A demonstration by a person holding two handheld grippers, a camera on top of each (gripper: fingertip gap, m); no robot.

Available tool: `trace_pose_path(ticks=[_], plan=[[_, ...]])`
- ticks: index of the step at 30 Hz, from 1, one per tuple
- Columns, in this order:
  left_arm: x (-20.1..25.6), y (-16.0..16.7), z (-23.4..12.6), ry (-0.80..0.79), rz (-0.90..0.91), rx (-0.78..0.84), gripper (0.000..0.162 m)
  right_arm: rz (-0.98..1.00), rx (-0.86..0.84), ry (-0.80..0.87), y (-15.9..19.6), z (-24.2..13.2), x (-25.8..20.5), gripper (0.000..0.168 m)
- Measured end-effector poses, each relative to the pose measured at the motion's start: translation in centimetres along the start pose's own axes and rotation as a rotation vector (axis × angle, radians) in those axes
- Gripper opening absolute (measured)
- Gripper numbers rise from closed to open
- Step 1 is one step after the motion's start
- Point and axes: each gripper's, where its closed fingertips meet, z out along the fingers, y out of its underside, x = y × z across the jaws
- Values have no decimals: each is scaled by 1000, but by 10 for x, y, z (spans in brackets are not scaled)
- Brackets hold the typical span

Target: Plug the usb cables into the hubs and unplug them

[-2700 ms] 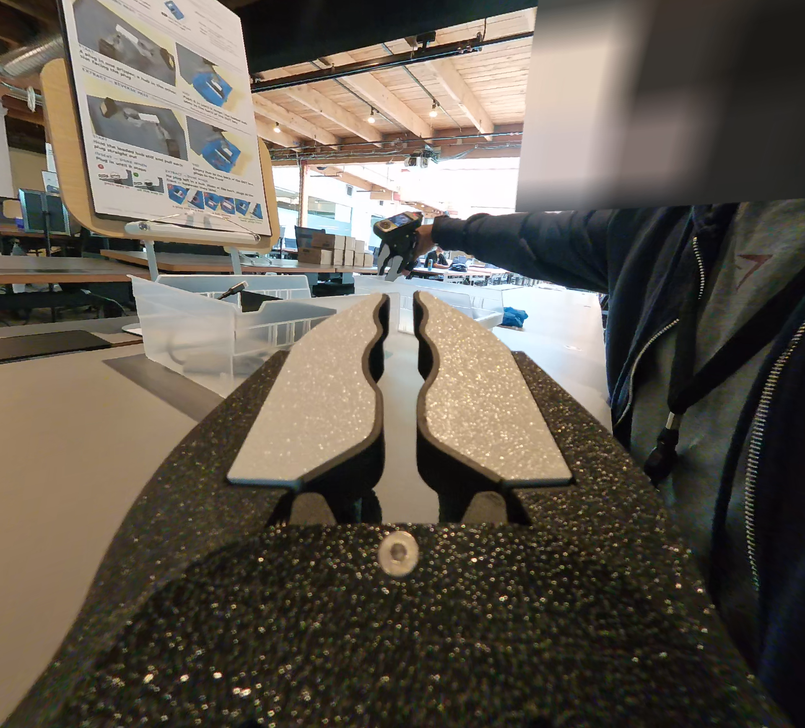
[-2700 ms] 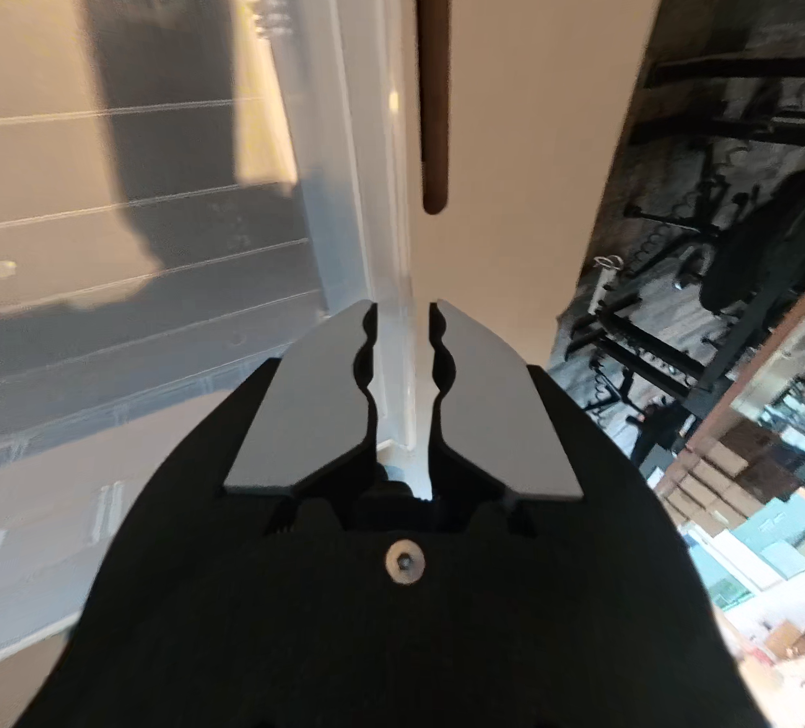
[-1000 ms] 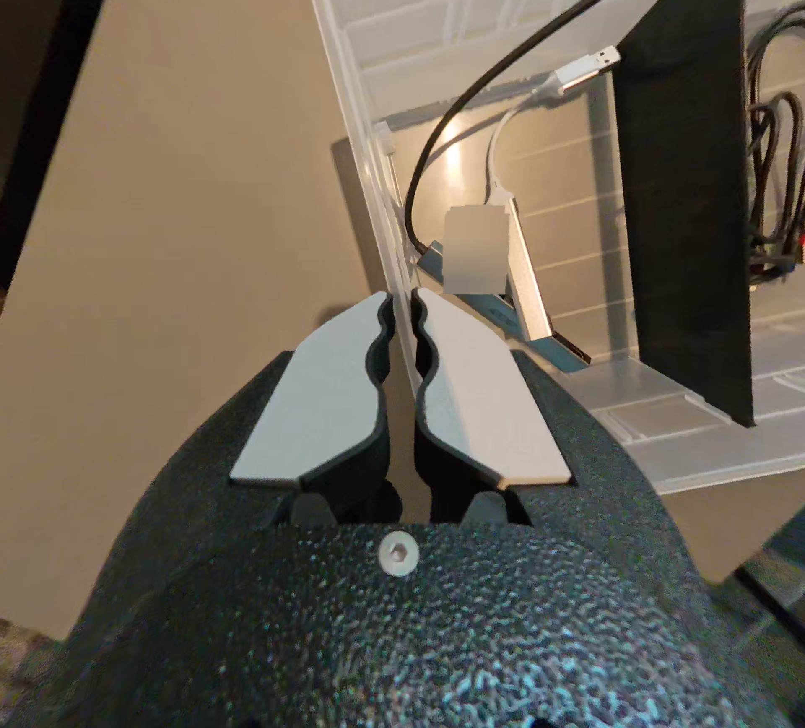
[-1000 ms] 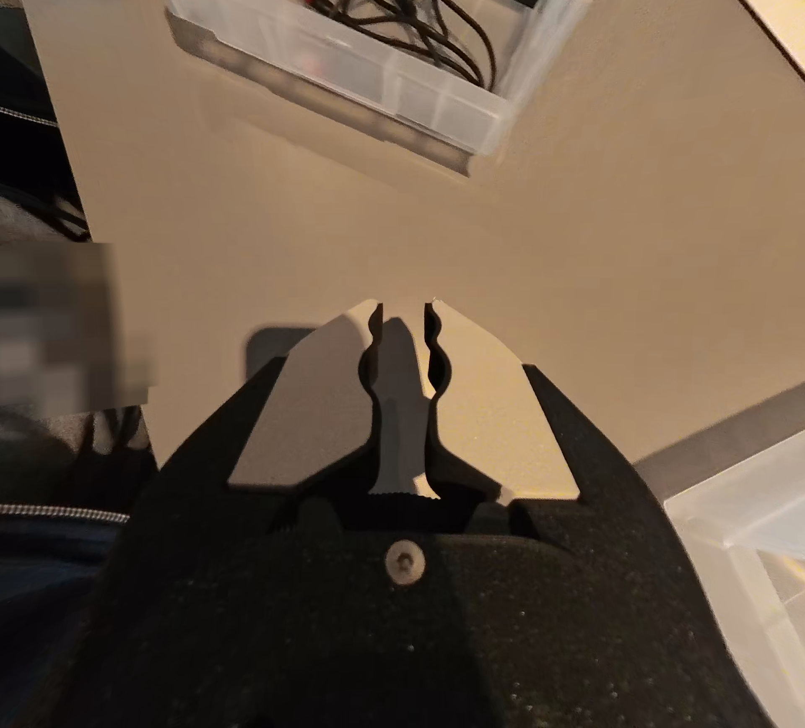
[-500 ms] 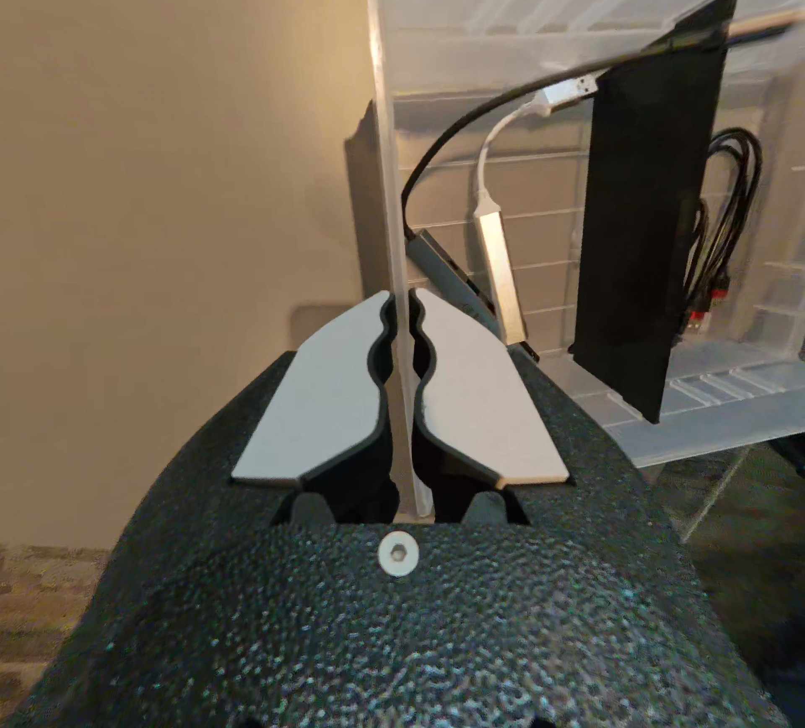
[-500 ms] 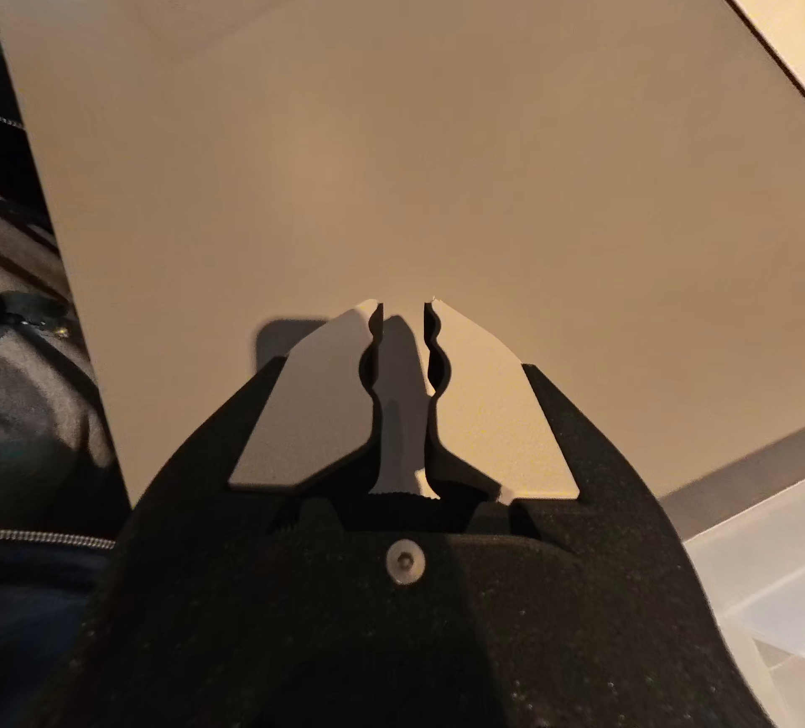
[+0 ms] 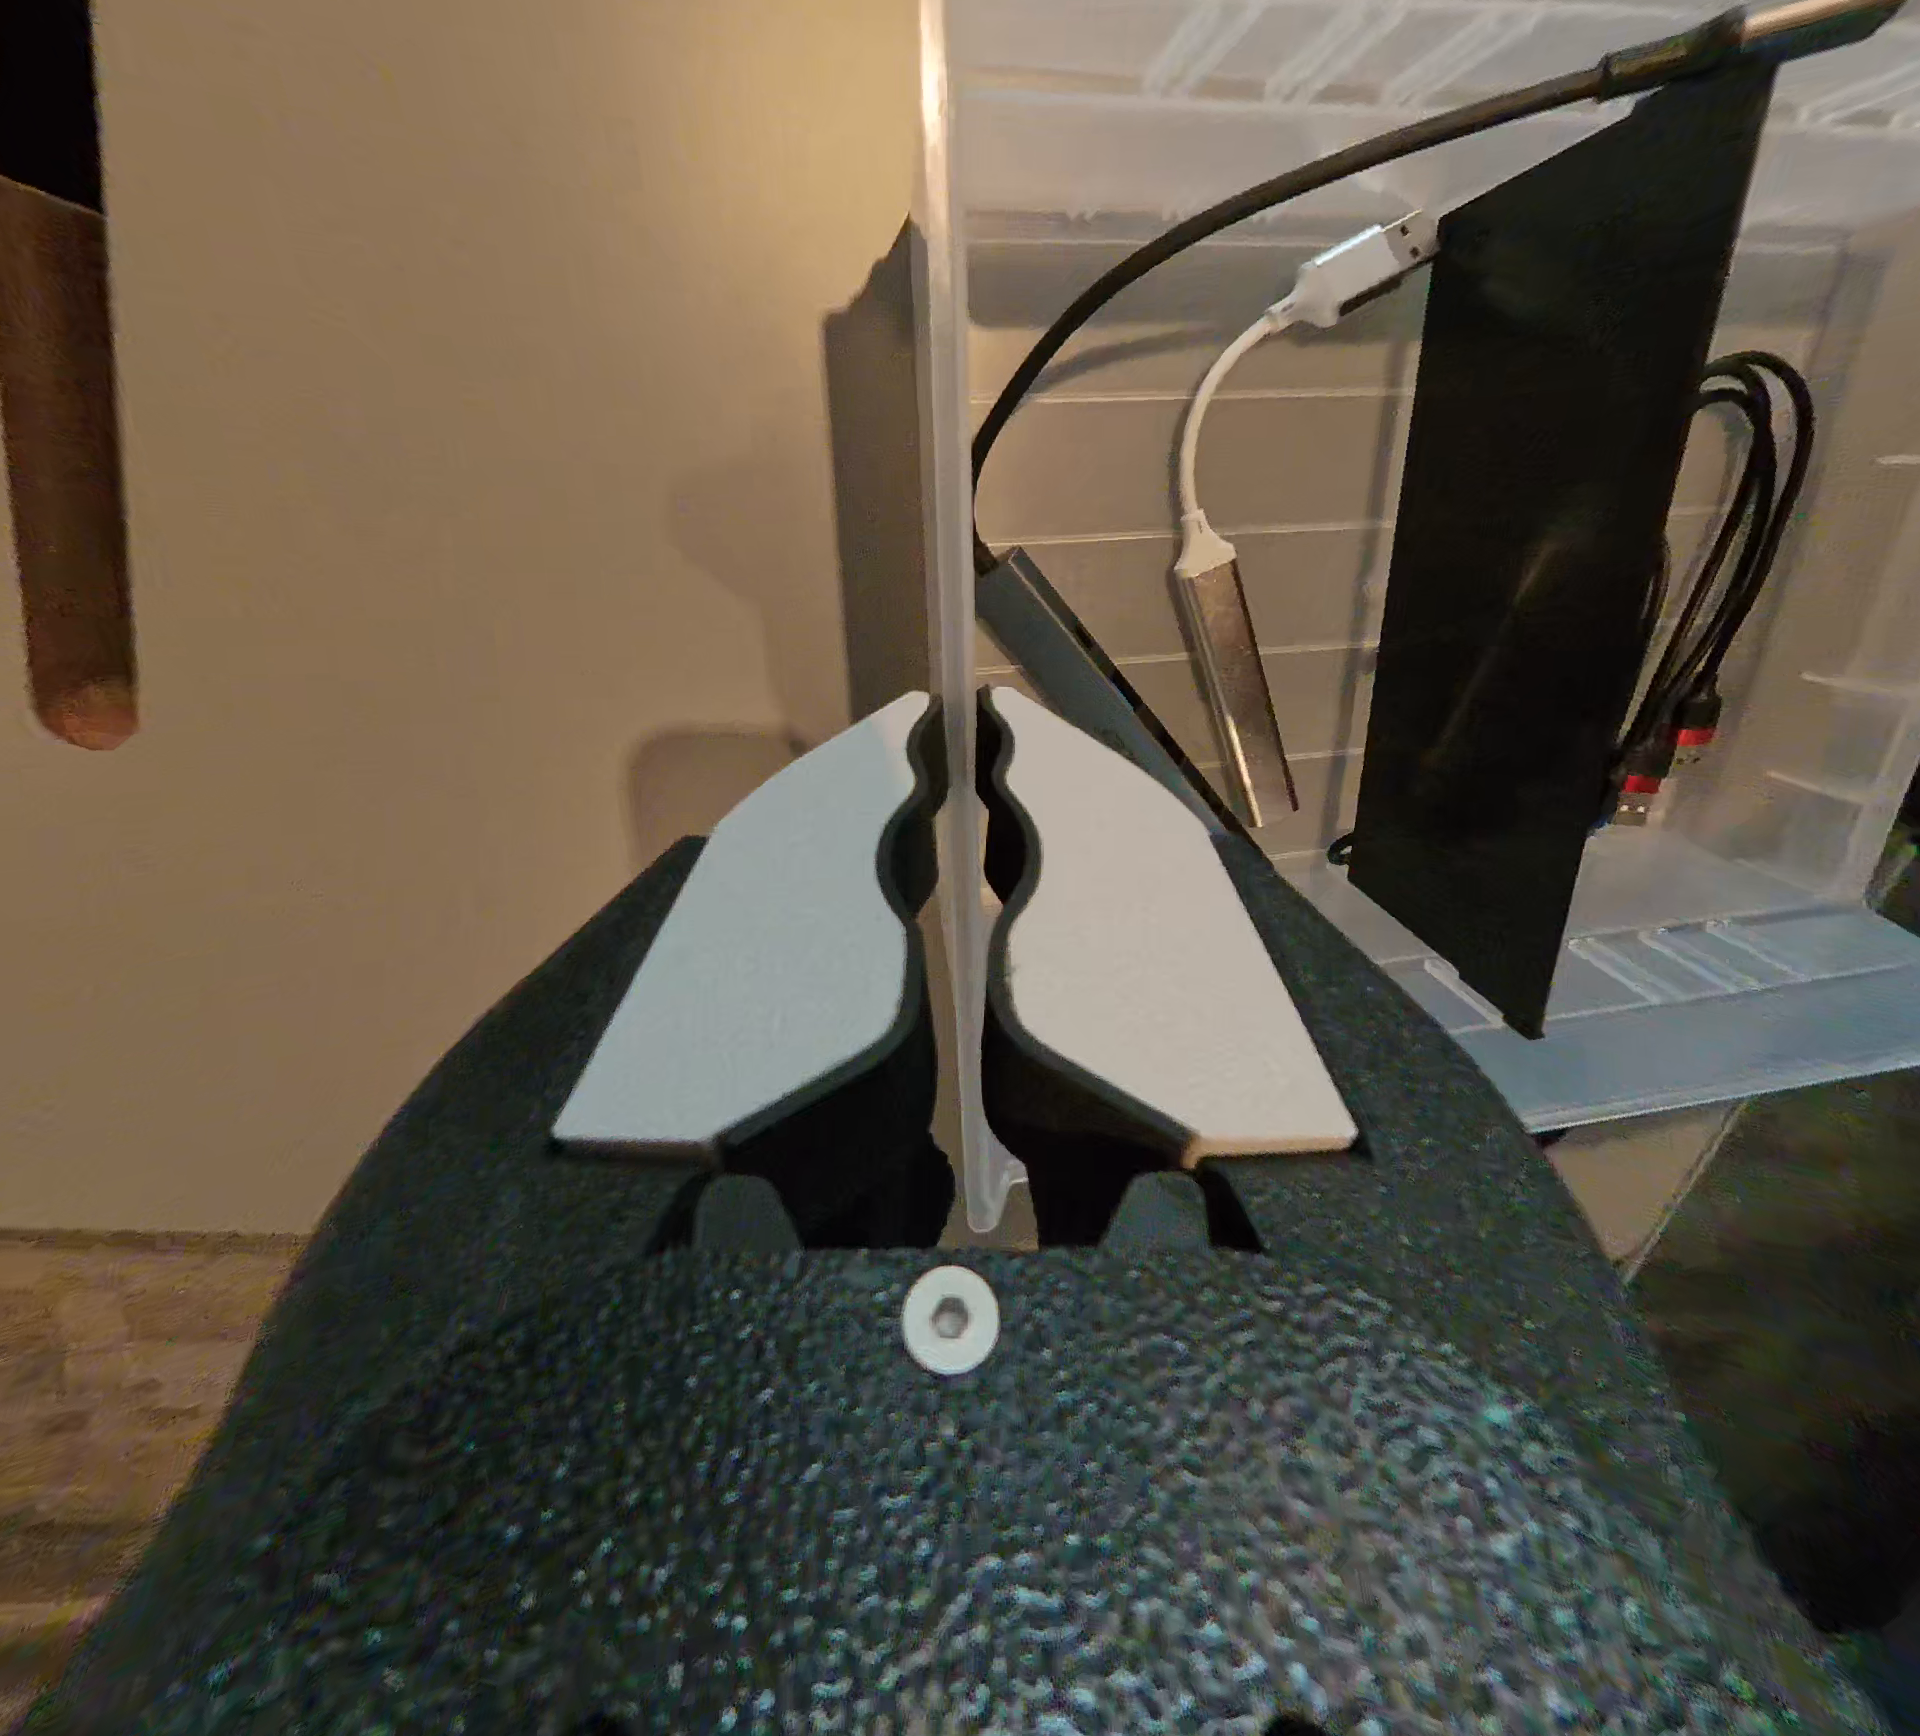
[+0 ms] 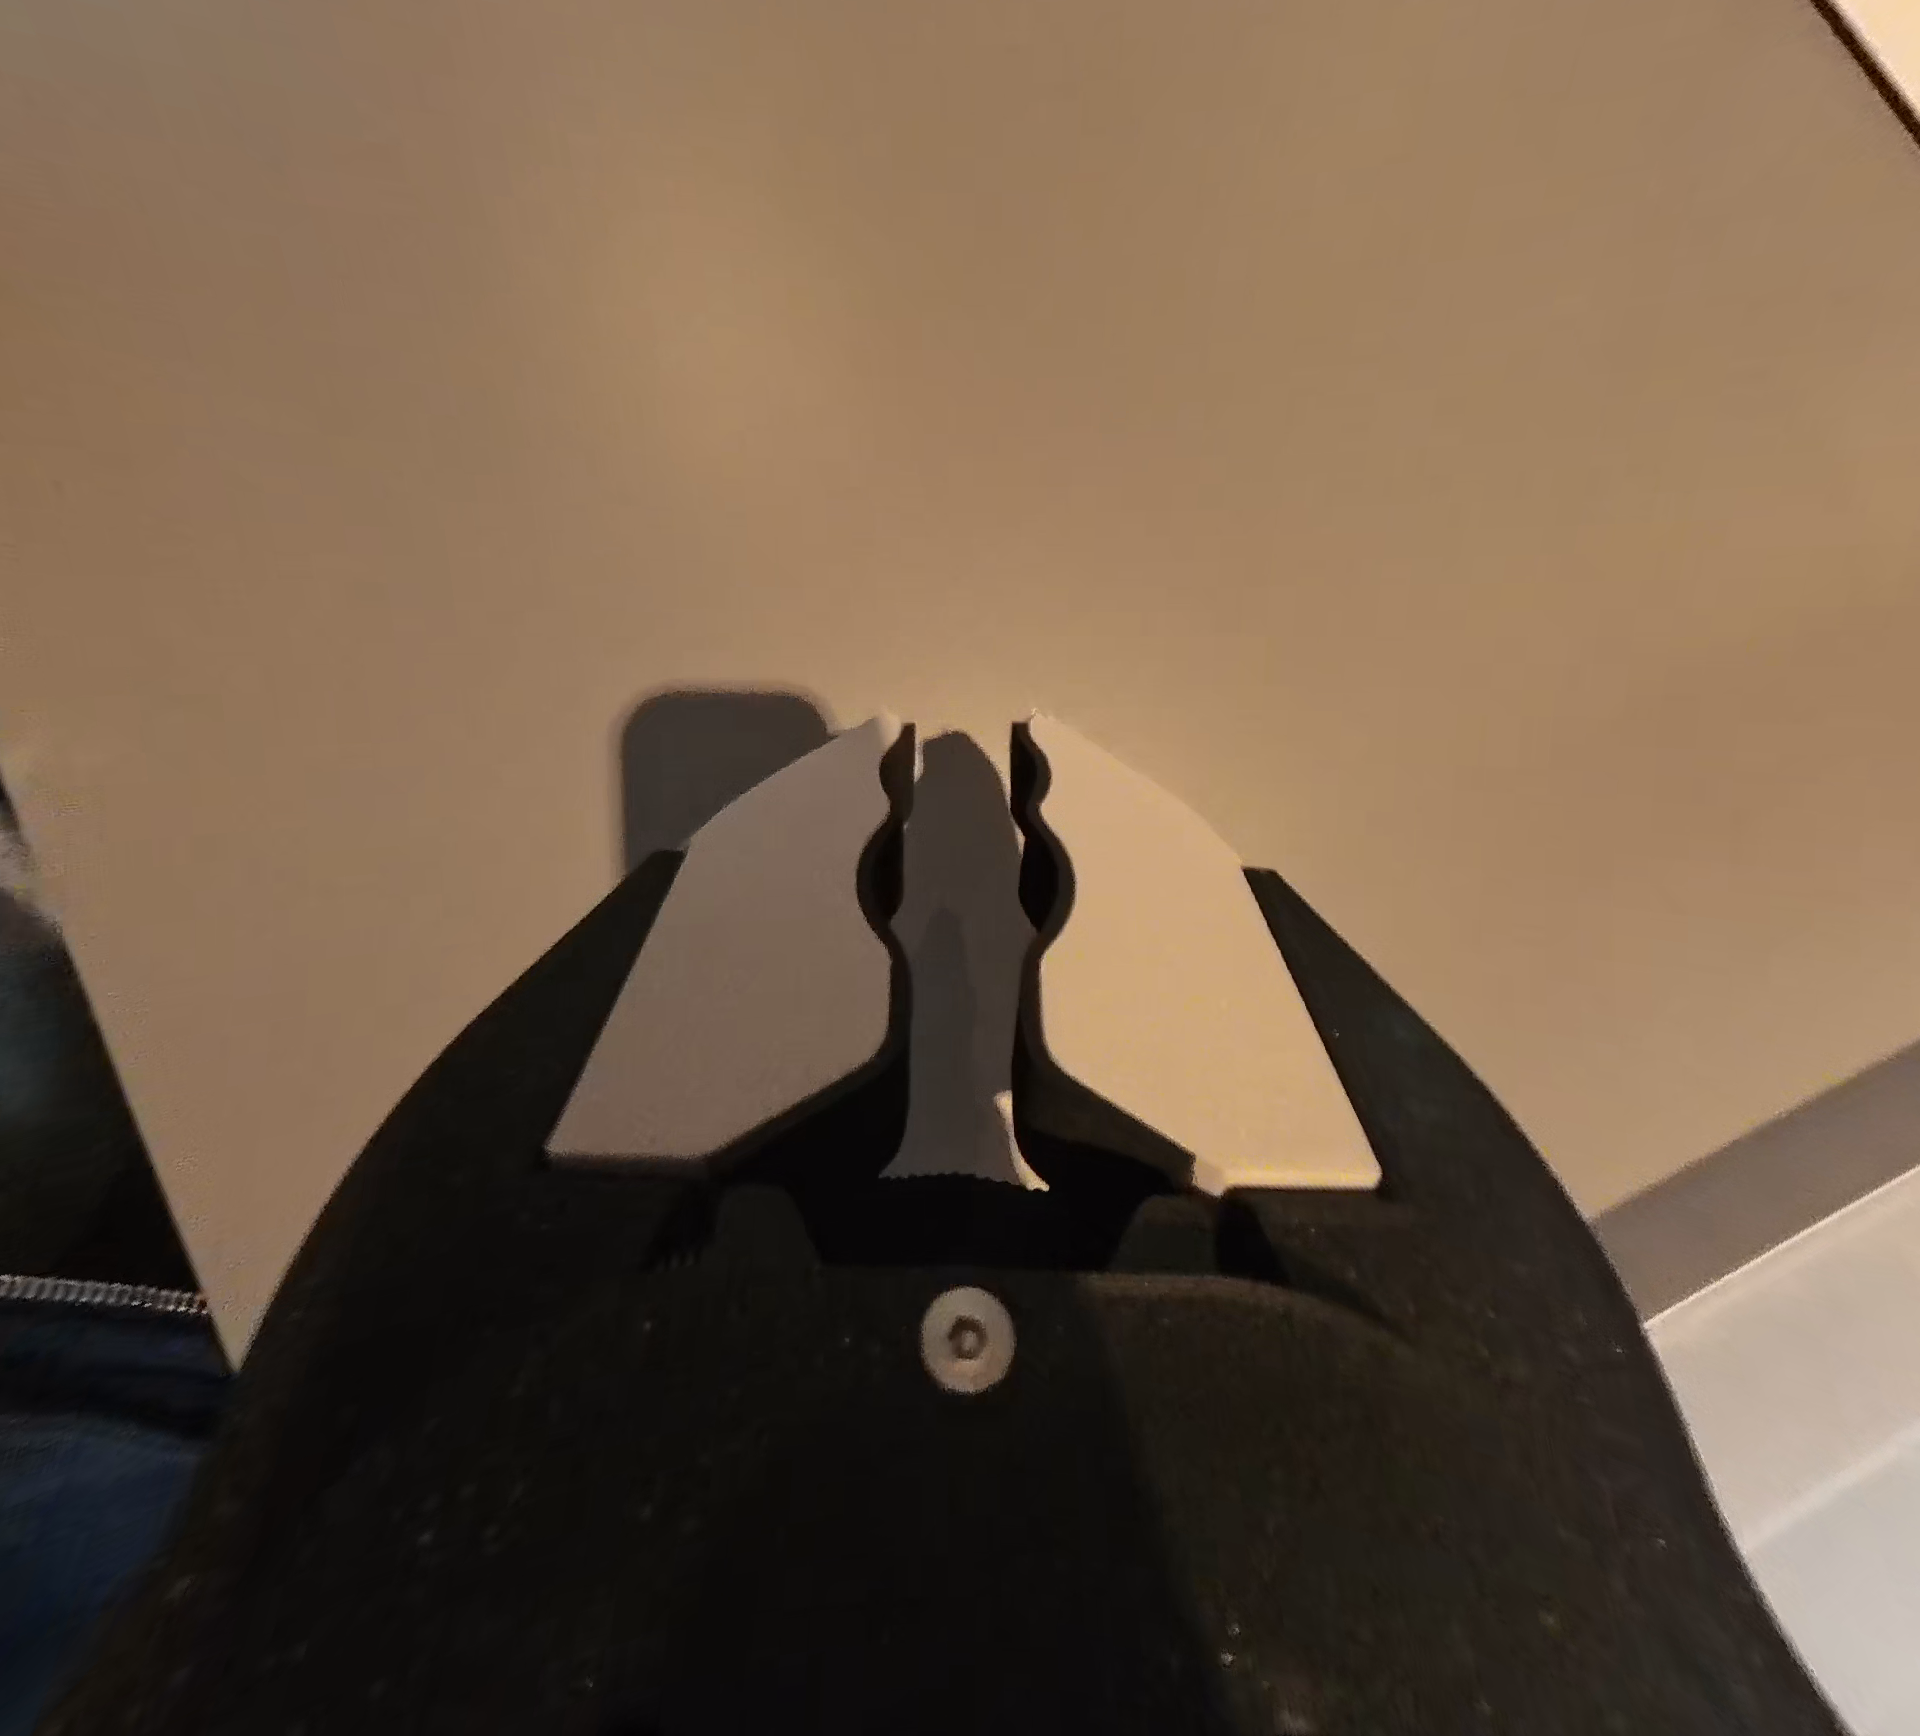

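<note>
my left gripper (image 7: 958, 730) is clamped on the side wall of the clear bin (image 7: 943, 336). inside it, a grey hub (image 7: 1049, 637) and a silver hub (image 7: 1236, 647) lie left of a black divider (image 7: 1538, 564); black cables (image 7: 1725, 564) are bunched on its far side. my right gripper (image 8: 964, 730) hovers over bare table (image 8: 935, 232), jaws slightly parted, holding nothing.

The left wrist view looks steeply down along its tool (image 7: 958, 730) from close above the clear bin's (image 7: 943, 336) side wall, while the right wrist view looks down along its own tool (image 8: 964, 730) close over bare table (image 8: 935, 284), the beige table (image 7: 468, 284) being their shared ground.
</note>
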Motion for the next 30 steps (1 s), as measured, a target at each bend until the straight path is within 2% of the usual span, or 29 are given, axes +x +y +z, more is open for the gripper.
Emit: trace_pose_path(ticks=[6,11,14,16,17,19,21,25,28,30], plan=[[-47,2,-9,-24,81,-107,5,35,-29,14,0,8,8,17],[-82,-9,-13,-103,142,-118,6,66,-38,15,-1,14,11,17],[-93,-7,-21,-212,78,-157,8,77,-29,6,-1,15,11,17],[-90,-17,-38,-345,46,-63,10,85,-10,0,0,14,11,17],[-87,-24,-52,-436,4,27,18,91,3,-4,0,14,11,17],[-66,-28,-84,-574,-161,214,47,102,28,-19,2,14,11,17],[-33,-5,-96,-601,-372,259,65,108,43,-36,6,15,11,17],[40,68,-78,-549,-741,158,66,95,75,-76,9,18,7,17],[80,102,-57,-516,-848,100,70,82,100,-106,8,19,1,17],[97,109,-46,-488,-882,101,72,69,107,-115,8,19,-2,17]])
